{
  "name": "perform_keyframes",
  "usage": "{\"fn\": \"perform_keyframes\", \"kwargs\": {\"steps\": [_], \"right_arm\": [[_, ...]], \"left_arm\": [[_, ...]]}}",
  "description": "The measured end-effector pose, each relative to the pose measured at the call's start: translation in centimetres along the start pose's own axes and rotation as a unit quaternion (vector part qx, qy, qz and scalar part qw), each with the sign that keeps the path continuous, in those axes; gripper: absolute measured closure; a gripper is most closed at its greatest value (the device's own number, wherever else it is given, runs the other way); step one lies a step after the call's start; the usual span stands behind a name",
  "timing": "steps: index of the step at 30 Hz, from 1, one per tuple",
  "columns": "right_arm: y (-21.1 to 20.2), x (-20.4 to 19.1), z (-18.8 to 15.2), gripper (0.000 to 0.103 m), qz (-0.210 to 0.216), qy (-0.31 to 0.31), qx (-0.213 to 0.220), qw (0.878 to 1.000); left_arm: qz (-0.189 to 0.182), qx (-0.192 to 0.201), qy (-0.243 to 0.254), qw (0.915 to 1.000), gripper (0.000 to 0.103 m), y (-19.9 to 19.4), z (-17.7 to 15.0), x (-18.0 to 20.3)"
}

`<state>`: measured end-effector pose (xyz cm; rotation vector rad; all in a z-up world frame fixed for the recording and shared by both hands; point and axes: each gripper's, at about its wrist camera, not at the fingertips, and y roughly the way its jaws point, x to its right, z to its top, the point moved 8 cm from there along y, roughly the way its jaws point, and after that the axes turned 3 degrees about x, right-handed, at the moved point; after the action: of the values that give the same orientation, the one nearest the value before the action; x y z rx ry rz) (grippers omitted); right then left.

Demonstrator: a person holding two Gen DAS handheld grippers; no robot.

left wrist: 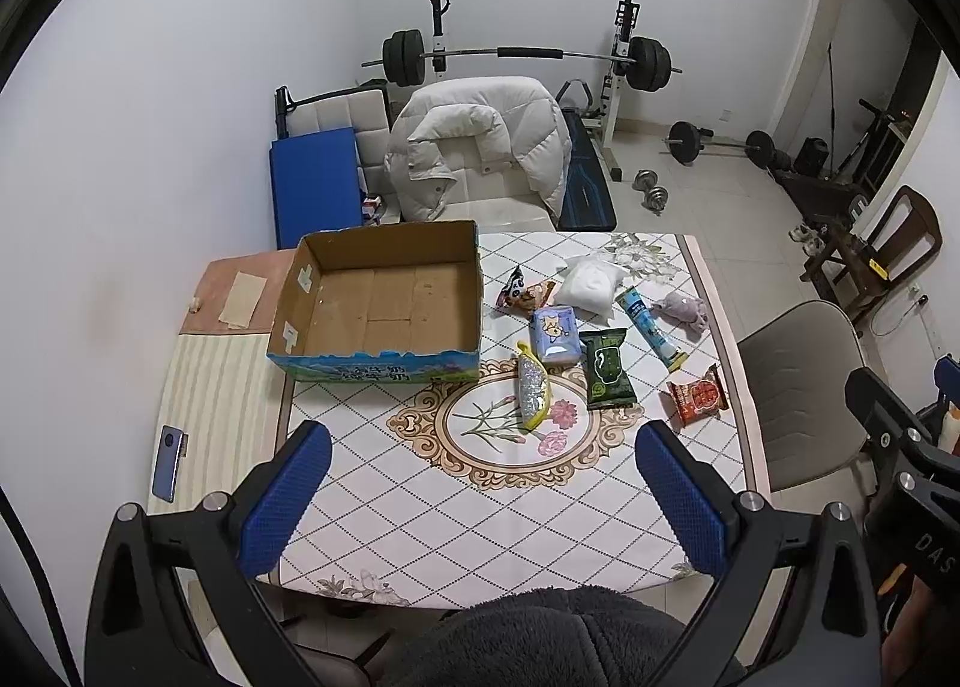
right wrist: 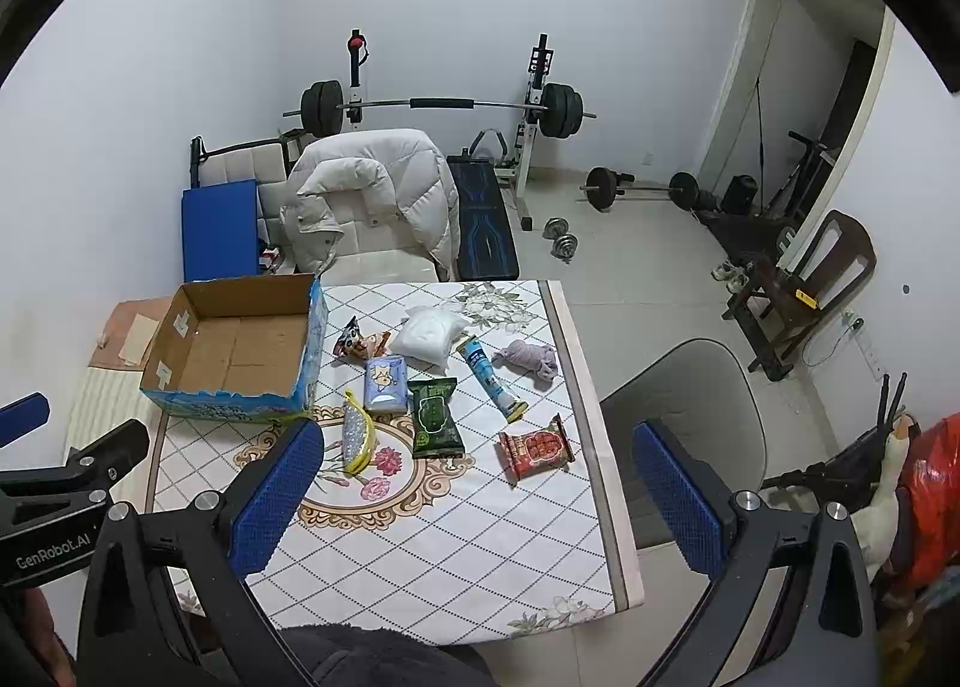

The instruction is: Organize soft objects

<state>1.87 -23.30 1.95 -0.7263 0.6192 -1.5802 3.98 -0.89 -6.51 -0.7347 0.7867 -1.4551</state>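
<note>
An empty cardboard box [left wrist: 384,303] [right wrist: 240,348] stands at the table's far left. To its right lie soft items: a white pillow pack [left wrist: 587,282] [right wrist: 429,338], a purple plush [left wrist: 684,309] [right wrist: 531,360], a blue tissue pack [left wrist: 555,334] [right wrist: 386,383], a green wipes pack [left wrist: 607,368] [right wrist: 435,417], a red snack bag [left wrist: 696,396] [right wrist: 536,447], a blue tube [left wrist: 648,327] [right wrist: 489,378], a yellow glitter pouch [left wrist: 532,393] [right wrist: 357,435] and a cartoon snack bag [left wrist: 523,294] [right wrist: 360,345]. My left gripper [left wrist: 483,447] and right gripper [right wrist: 477,444] are open, empty, high above the near table edge.
The table carries a patterned cloth [left wrist: 480,507]. A phone [left wrist: 169,462] lies on a striped surface to the left. A grey chair [right wrist: 684,417] stands at the table's right. A chair with a white jacket [left wrist: 480,141] and a weight bench are behind.
</note>
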Motion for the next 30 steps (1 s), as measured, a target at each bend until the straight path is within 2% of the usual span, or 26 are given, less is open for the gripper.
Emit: {"fn": "perform_keyframes", "kwargs": {"steps": [11, 30], "right_arm": [[-0.2, 0.6, 0.2, 0.0, 0.0, 0.004, 0.001, 1.0], [-0.5, 0.7, 1.0, 0.0, 0.008, -0.004, 0.005, 1.0]], "left_arm": [[-0.005, 0.007, 0.005, 1.0, 0.0, -0.3, 0.3, 0.9], [0.005, 0.014, -0.007, 0.9999, 0.0, -0.7, 0.4, 0.3]]}}
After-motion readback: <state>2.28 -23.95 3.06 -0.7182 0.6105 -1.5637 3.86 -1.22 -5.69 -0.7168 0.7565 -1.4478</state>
